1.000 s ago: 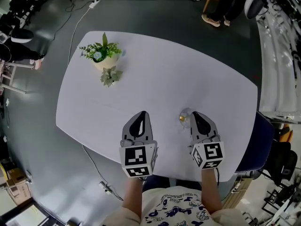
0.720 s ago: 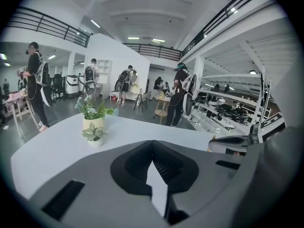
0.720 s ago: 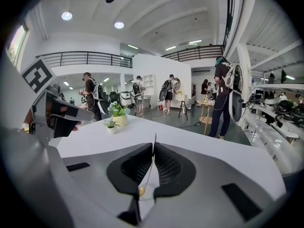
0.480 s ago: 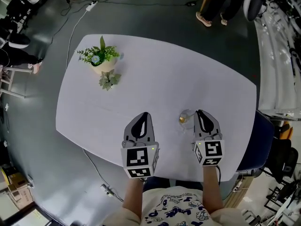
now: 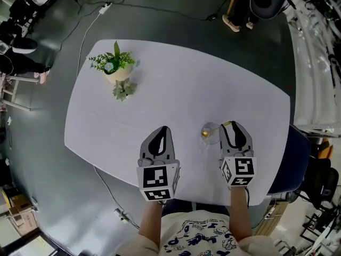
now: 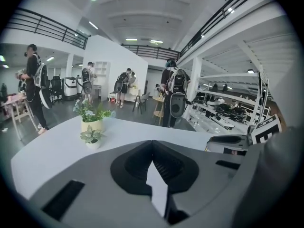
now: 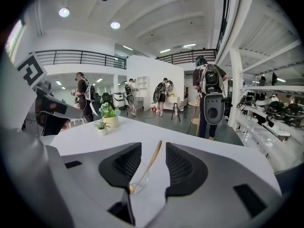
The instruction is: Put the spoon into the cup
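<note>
The clear cup (image 5: 210,133) is standing on the white table (image 5: 176,73), close to the edge where the person is standing. The gold spoon (image 7: 151,161) is sitting inside it: its bowl is resting in the bottom of the cup, and its handle is leaning out over the rim, towards the right gripper (image 5: 231,129).

That gripper is hovering just beside the cup, on the cup's right as the person faces it. Its jaws have just been opening and are now standing wide. The spoon handle is rising through the gap between them, and neither pad is pressing on it.

The left gripper (image 5: 159,137) is hanging on the other side of the cup, a little apart from it, pointing forward and down over the table. Its fingers are closed tip to tip, with nothing between them.

Far beyond the cup, towards the opposite corner of the table, a potted plant (image 5: 118,67) with green leaves and a pale flower is standing. A smaller plant (image 5: 123,88) is sitting just on the cup's side of it.

Past the table, further from the cup again, a person with a backpack (image 7: 209,94) is standing on the dark floor.
</note>
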The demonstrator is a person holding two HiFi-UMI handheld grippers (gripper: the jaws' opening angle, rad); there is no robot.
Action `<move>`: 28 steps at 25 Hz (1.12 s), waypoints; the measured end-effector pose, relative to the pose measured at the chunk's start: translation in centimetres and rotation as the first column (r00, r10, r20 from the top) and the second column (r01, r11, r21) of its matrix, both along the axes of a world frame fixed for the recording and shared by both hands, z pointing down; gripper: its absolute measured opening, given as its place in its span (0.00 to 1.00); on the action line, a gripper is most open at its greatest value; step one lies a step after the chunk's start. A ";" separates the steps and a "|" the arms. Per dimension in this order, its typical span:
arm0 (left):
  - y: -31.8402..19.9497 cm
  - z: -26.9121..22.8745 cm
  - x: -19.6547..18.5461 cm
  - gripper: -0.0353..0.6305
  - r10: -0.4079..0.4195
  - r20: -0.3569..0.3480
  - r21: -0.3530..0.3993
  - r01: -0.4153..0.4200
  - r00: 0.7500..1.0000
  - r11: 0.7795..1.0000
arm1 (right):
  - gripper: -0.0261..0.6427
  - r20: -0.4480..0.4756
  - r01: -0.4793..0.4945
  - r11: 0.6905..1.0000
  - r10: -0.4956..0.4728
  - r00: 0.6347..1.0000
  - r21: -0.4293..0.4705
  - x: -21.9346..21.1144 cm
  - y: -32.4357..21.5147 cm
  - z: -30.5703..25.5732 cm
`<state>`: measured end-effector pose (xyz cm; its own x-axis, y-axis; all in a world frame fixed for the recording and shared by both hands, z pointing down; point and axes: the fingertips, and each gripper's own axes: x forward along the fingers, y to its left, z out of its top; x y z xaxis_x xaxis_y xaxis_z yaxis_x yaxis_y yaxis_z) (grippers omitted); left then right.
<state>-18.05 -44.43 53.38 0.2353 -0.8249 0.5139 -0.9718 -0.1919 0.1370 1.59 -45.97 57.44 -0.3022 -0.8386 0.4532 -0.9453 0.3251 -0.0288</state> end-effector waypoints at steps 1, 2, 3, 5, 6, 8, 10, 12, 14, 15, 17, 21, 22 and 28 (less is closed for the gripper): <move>0.2 -0.4 0.0 0.07 -0.005 0.003 0.006 0.005 1.000 1.000 | 0.31 0.003 -0.003 1.000 0.003 1.000 0.011 0.2 0.1 -0.5; 0.4 -0.8 0.1 0.07 -0.011 0.006 0.013 0.011 1.000 1.000 | 0.31 0.006 -0.004 1.000 0.004 1.000 0.024 0.4 0.2 -1.2; 0.7 -1.3 0.1 0.07 -0.018 0.008 0.021 0.018 1.000 1.000 | 0.31 0.009 -0.006 0.999 0.005 1.000 0.040 0.6 0.2 -1.9; 1.1 -2.4 0.2 0.07 -0.032 0.011 0.041 0.032 0.999 0.999 | 0.31 0.019 -0.013 0.997 0.012 1.000 0.077 1.0 0.4 -3.7; 1.4 -3.0 0.2 0.07 -0.039 0.013 0.052 0.038 0.999 0.998 | 0.31 0.025 -0.018 0.995 0.016 1.000 0.097 1.2 0.5 -4.6; 1.8 -4.4 0.3 0.07 -0.053 0.013 0.077 0.051 0.999 0.996 | 0.29 0.037 -0.023 0.991 0.018 0.999 0.135 1.5 0.8 -6.5; 2.4 -6.0 0.5 0.07 -0.064 0.012 0.104 0.062 0.998 0.993 | 0.26 0.045 -0.020 0.985 0.013 0.999 0.169 1.7 1.3 -8.5; 3.0 -7.7 0.7 0.07 -0.070 0.013 0.135 0.068 0.997 0.989 | 0.24 0.052 -0.016 0.979 0.005 0.999 0.202 1.9 1.8 -10.4; 3.5 -9.5 0.9 0.07 -0.080 0.017 0.167 0.076 0.997 0.983 | 0.21 0.062 -0.008 0.972 -0.007 0.998 0.234 2.1 2.4 -12.2; 3.8 -10.3 0.9 0.07 -0.087 0.018 0.183 0.082 0.996 0.980 | 0.18 0.067 -0.002 0.968 -0.015 0.998 0.251 2.1 2.7 -13.1; 4.3 -11.8 0.9 0.07 -0.102 0.019 0.213 0.096 0.995 0.972 | 0.15 0.075 0.010 0.959 -0.032 0.997 0.283 2.1 3.2 -14.9; 5.8 -14.4 0.9 0.07 -0.131 0.018 0.262 0.122 0.991 0.957 | 0.10 0.087 0.018 0.938 -0.051 0.995 0.346 2.2 4.4 -18.2; 6.2 -15.0 1.0 0.07 -0.137 0.016 0.274 0.127 0.990 0.953 | 0.09 0.090 0.020 0.933 -0.056 0.994 0.360 2.3 4.7 -18.9; 8.6 -18.4 1.4 0.07 -0.163 0.012 0.342 0.149 0.987 0.928 | 0.06 0.103 0.038 0.903 -0.091 0.991 0.427 2.5 6.8 -22.7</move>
<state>-16.63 -35.88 34.95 0.0752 -0.9762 0.2033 -0.9965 -0.0661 0.0514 4.04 -39.21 34.70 -0.3912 -0.9201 0.0177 -0.9201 0.3915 0.0152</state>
